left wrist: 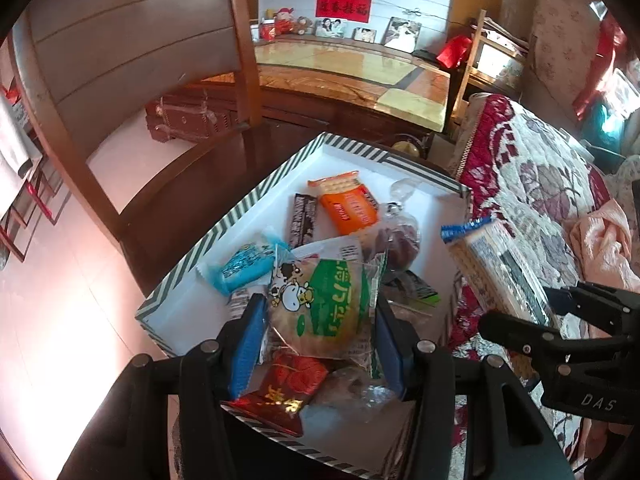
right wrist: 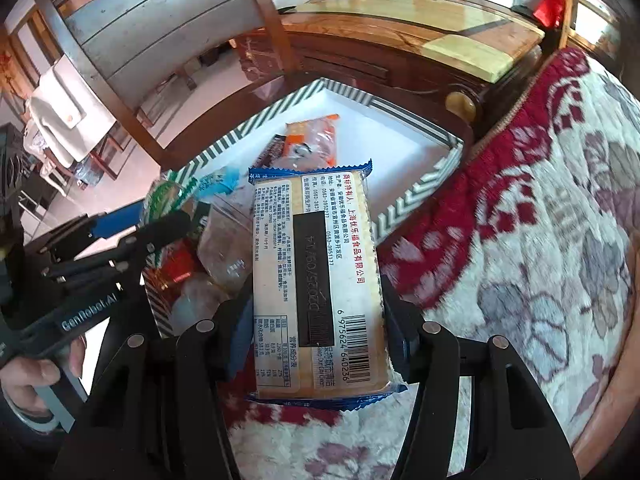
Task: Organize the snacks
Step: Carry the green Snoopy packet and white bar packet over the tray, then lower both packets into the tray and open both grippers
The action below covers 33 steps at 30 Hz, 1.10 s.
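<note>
White-floored cardboard tray (left wrist: 420,208) with a dark-green-and-white chevron-striped rim. Inside the tray: orange cracker packet (left wrist: 347,202), dark brown bar wrapper (left wrist: 303,220), light-blue sachet (left wrist: 245,266), green-and-white bun bag with a cartoon cow (left wrist: 324,300), red-and-gold pouch (left wrist: 286,390). Right of the tray: blue-edged clear biscuit packet (right wrist: 316,280) and a cream quilt with red and grey flowers (right wrist: 540,240).

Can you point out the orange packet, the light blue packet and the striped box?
Orange packet (left wrist: 349,205), left wrist view, middle of wrapper.
Light blue packet (left wrist: 243,267), left wrist view, centre.
Striped box (left wrist: 256,196), left wrist view, left rim.

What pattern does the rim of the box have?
Dark green and white stripes on the box rim, clearest in the left wrist view.
</note>
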Available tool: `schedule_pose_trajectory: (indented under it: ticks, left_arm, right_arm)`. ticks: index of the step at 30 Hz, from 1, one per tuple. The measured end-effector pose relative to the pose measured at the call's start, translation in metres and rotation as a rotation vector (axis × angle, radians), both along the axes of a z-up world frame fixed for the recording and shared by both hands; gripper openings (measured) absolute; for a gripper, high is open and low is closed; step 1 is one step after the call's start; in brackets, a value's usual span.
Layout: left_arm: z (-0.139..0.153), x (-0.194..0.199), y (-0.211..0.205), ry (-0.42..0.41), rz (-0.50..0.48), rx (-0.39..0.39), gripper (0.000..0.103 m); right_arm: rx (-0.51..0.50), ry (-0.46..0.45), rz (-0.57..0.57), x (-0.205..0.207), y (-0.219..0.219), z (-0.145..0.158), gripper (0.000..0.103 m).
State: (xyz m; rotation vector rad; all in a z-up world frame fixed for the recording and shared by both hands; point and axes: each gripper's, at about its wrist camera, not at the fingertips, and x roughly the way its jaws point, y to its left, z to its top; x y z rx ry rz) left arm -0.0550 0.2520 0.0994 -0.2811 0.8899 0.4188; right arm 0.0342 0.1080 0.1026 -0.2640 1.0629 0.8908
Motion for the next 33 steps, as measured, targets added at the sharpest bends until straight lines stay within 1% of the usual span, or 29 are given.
schedule_pose_trajectory:
  ticks: [7,17,22,25,27,29,31,33]
  left_arm:
    - [-0.01,0.0,0.01,0.015,0.022,-0.013,0.055]
    - [-0.022,-0.001,0.031,0.04,0.066,-0.031,0.055]
    - [-0.025,0.003,0.035,0.043,0.07,-0.034,0.055]
    - [-0.027,0.007,0.035,0.046,0.077,-0.03,0.055]
    - [-0.028,0.007,0.036,0.048,0.082,-0.034,0.055]
    - [-0.029,0.007,0.036,0.054,0.085,-0.028,0.058]
    - [-0.029,0.006,0.035,0.055,0.092,-0.023,0.058]
    - [-0.028,0.005,0.035,0.056,0.099,-0.017,0.059]
  right_arm:
    - [0.004,0.012,0.018,0.005,0.03,-0.004,0.055]
    - [-0.066,0.027,0.05,0.017,0.074,-0.026,0.055]
    - [-0.086,0.007,0.066,0.022,0.091,-0.03,0.055]
    - [-0.091,0.003,0.056,0.025,0.097,-0.031,0.055]
    - [-0.08,0.016,0.043,0.027,0.096,-0.032,0.056]
    - [-0.048,0.046,0.018,0.029,0.091,-0.032,0.058]
    - [-0.004,0.079,-0.002,0.031,0.085,-0.03,0.06]
    - [0.011,0.078,-0.009,0.03,0.081,-0.026,0.061]
